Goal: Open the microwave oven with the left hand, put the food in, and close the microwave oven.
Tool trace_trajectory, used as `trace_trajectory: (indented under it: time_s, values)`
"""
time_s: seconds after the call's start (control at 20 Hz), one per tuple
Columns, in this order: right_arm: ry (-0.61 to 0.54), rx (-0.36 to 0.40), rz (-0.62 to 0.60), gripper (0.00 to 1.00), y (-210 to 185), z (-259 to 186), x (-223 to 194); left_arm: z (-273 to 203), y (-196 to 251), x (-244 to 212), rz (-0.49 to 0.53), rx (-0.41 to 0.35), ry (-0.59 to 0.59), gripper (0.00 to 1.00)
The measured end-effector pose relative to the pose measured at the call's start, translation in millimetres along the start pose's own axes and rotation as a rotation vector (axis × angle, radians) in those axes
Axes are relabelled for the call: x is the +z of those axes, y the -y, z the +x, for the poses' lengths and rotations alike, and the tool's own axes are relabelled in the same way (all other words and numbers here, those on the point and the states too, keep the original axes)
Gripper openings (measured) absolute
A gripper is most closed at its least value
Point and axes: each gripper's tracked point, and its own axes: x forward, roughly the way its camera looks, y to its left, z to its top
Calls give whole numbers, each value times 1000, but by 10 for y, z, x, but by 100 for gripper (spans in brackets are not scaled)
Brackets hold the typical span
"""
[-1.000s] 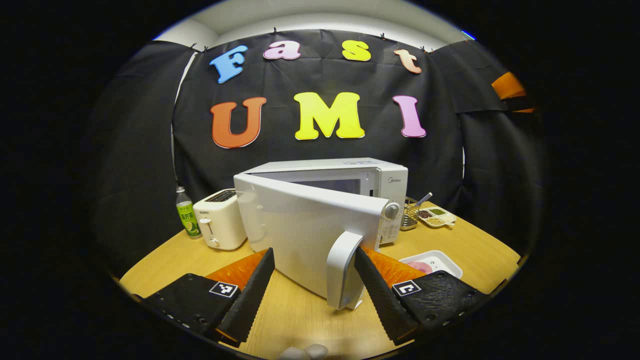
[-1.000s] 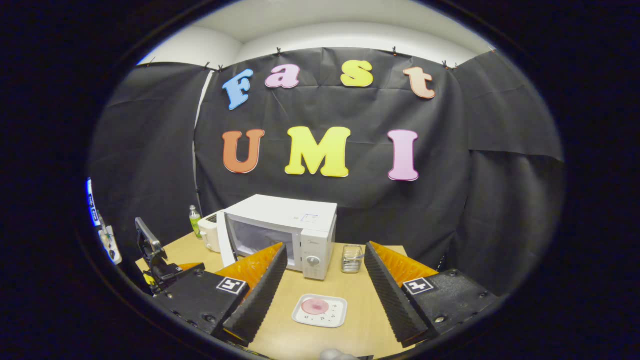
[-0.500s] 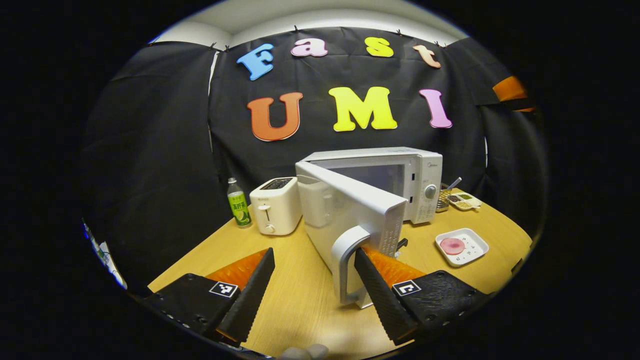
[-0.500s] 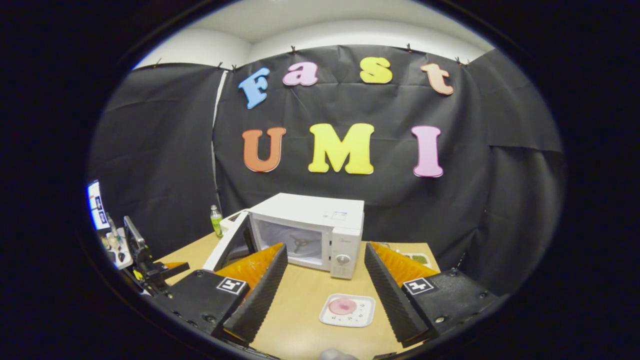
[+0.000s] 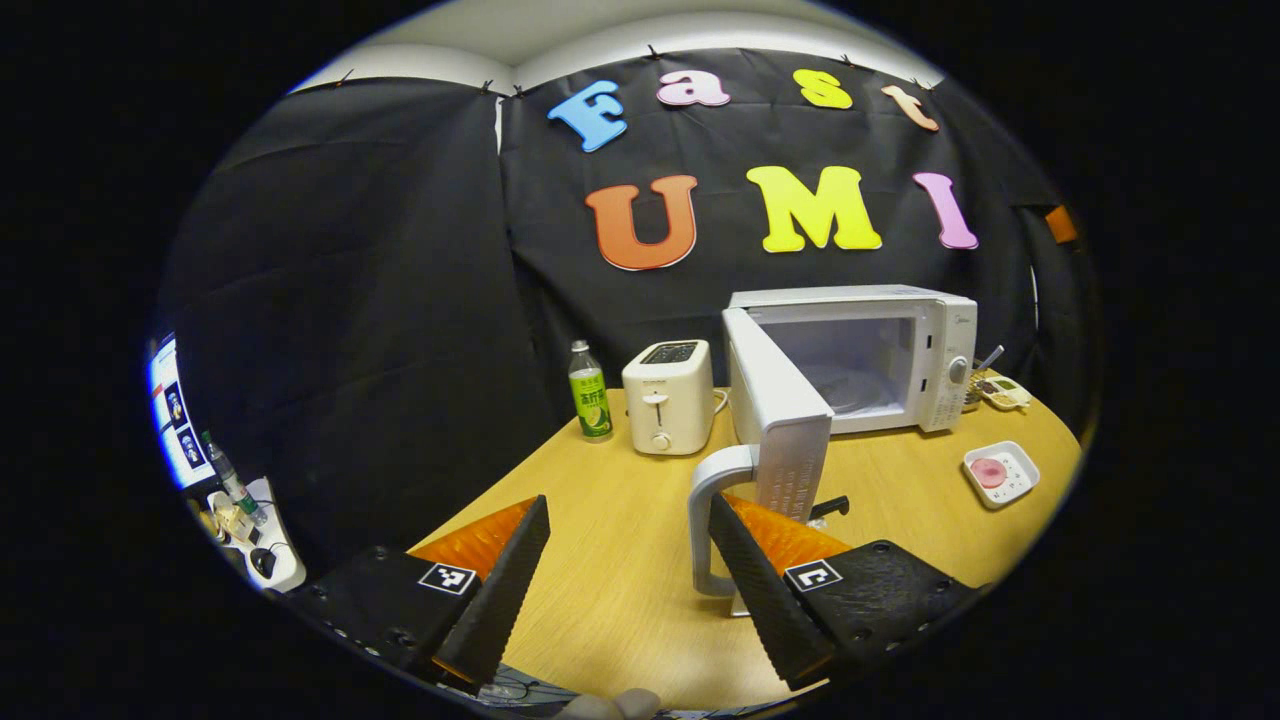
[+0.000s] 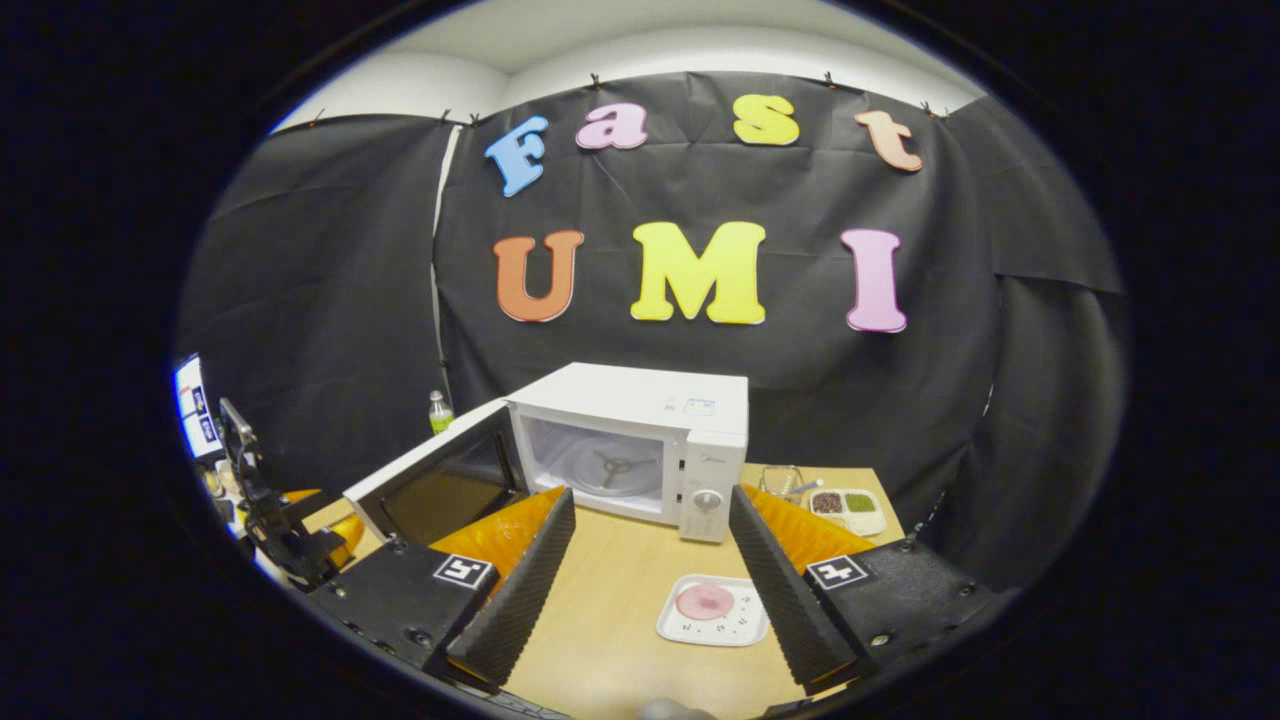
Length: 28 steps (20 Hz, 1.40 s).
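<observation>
One microwave oven (image 5: 880, 355) is being seen at the back edge of the table (image 5: 610, 560), with its single door (image 5: 785, 425) standing swung wide open toward the front and its cavity, with one turntable (image 6: 610, 465) inside, being shown. One door handle (image 5: 708, 520) is being touched on its right side by the right finger of the left gripper (image 5: 628, 590), whose fingers are being held wide apart; nothing is being pinched between them, the other finger being well clear of the handle. One white tray (image 6: 714, 610) carrying one pink piece of food (image 6: 706, 601) is lying on the table in front of the oven, toward the table's right edge, outside the cavity. The right gripper (image 6: 650, 600) is being held above the front of the table with its fingers spread wide and nothing between them, the tray being seen just beside its right finger. Along the back edge, left of the oven, one toaster (image 5: 668, 397) and one green bottle (image 5: 590, 391) are standing side by side. Right of the oven, toward the back right corner, one wire holder (image 6: 782, 481) and one divided dish (image 6: 846, 504) are sitting.
</observation>
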Motion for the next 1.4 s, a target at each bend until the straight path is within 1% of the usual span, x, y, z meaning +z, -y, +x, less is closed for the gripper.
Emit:
trace_trajectory:
  time_s: [0.1,0.15,0.25,0.3,0.4,0.45,0.5,0.55,0.6,0.65,0.7,0.75,0.8,0.85,0.9,0.95,1.05,1.1,1.15,1.25,1.3,1.4]
  values:
    - [-20,-14,3,99,81,49,-119,-22,-107,37,13,19,6,96]
    - [-30,-15,9,99,120,79,-182,-42,-141,67,20,29,12,94]
    - [-74,-21,4,99,245,174,-391,-112,-131,119,28,30,20,94]
    - [-105,-24,6,92,323,234,-531,-140,-106,143,33,27,23,94]
    - [-155,-40,27,92,529,344,-784,-222,-12,186,38,18,22,96]
    - [-181,-55,35,97,645,408,-898,-248,65,205,36,9,20,96]
    - [-207,-69,45,94,775,487,-1056,-280,150,239,36,0,19,96]
    - [-245,-78,55,93,889,560,-1200,-312,244,272,38,-11,17,96]
    - [-281,-83,68,88,1016,650,-1368,-336,365,316,43,-20,18,96]
    - [-323,-89,89,78,1144,732,-1536,-366,463,359,45,-32,18,96]
    - [-363,-86,121,83,1245,834,-1669,-383,576,415,46,-42,19,96]
    - [-403,-82,157,81,1328,926,-1820,-398,698,465,45,-51,18,96]
    - [-444,-82,199,76,1410,1003,-1981,-405,802,520,41,-56,20,96]
    - [-476,-72,241,73,1453,1064,-2114,-417,885,568,35,-60,22,96]
    - [-509,-64,265,59,1499,1126,-2251,-435,970,630,29,-57,26,96]
    - [-539,-58,281,69,1527,1194,-2344,-448,1040,682,26,-56,29,96]
    - [-569,-50,290,68,1627,1341,-2470,-465,1166,761,26,-44,28,96]
    - [-588,-43,289,67,1656,1388,-2544,-475,1225,798,25,-39,25,96]
    - [-620,-21,293,55,1645,1439,-2614,-494,1288,832,22,-36,25,96]
    - [-704,11,305,54,1619,1489,-2794,-524,1391,907,34,-28,27,96]
    - [-742,25,315,52,1611,1492,-2873,-544,1430,922,43,-21,25,96]
    - [-785,43,346,51,1615,1484,-2961,-579,1491,947,46,-8,23,96]
